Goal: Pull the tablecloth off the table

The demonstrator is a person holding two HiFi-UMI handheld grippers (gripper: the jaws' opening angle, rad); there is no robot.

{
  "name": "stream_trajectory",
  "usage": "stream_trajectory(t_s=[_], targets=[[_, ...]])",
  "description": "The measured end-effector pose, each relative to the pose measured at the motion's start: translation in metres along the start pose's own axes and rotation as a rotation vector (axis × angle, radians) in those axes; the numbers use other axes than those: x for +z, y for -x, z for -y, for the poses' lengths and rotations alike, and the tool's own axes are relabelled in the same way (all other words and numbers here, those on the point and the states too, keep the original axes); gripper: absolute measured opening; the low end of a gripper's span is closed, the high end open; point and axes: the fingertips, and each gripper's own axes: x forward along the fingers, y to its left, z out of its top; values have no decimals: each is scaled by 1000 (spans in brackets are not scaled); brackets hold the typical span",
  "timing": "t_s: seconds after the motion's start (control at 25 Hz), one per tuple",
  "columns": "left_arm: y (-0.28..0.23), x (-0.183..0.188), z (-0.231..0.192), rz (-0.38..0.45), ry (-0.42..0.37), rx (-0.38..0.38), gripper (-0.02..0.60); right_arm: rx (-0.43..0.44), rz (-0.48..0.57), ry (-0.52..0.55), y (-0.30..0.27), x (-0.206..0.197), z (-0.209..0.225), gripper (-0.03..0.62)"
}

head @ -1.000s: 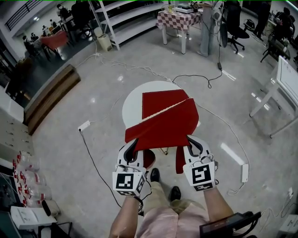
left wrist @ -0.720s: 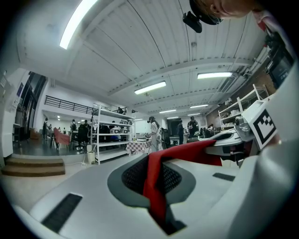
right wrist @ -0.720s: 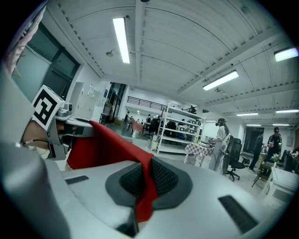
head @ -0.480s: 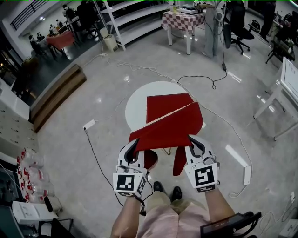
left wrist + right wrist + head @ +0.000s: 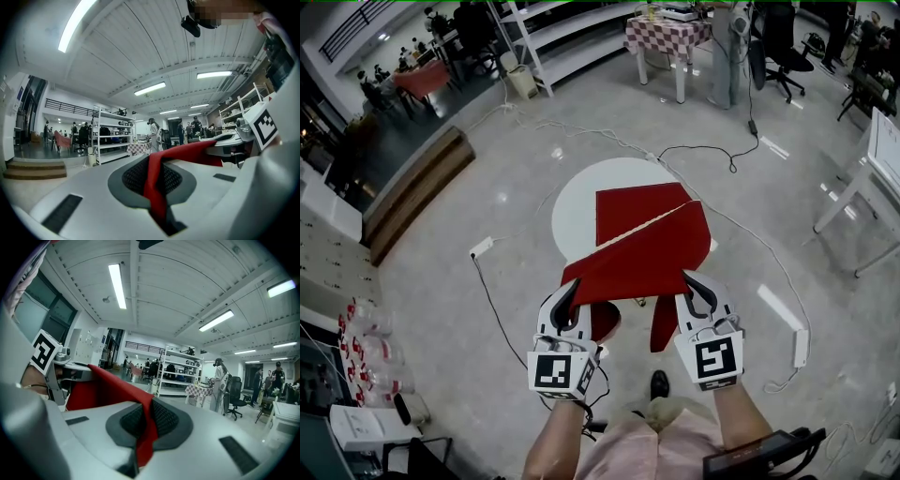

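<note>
A red tablecloth (image 5: 642, 246) lies half on a round white table (image 5: 572, 216), its near edge lifted and folded over toward me. My left gripper (image 5: 568, 293) is shut on the cloth's near left corner, my right gripper (image 5: 692, 285) on the near right corner. Loose cloth hangs down between and below them. In the left gripper view the red cloth (image 5: 154, 185) is pinched between the dark pads (image 5: 136, 177). The right gripper view shows the red cloth (image 5: 145, 427) clamped between that gripper's pads (image 5: 163, 418) too.
White cables (image 5: 741, 244) and a power strip (image 5: 801, 347) trail over the glossy floor around the table. A checked-cloth table (image 5: 664, 37), shelving (image 5: 544, 37) and office chairs stand at the back. A wooden step (image 5: 412, 192) runs along the left. My shoe (image 5: 658, 382) is below the grippers.
The view has shifted slightly as I step back; both grippers keep hold of the cloth, which has slid a little further toward me. One shoe has left view.
</note>
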Motion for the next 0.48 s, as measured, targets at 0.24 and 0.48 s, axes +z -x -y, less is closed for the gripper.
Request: stream_trajectory(t_s=[0.24, 0.48], targets=[[5, 1, 7, 4, -10, -1, 32, -11, 18, -16, 8, -1, 1, 23], [26, 6, 11, 10, -10, -28, 32, -43, 18, -17, 29, 3, -11, 23]])
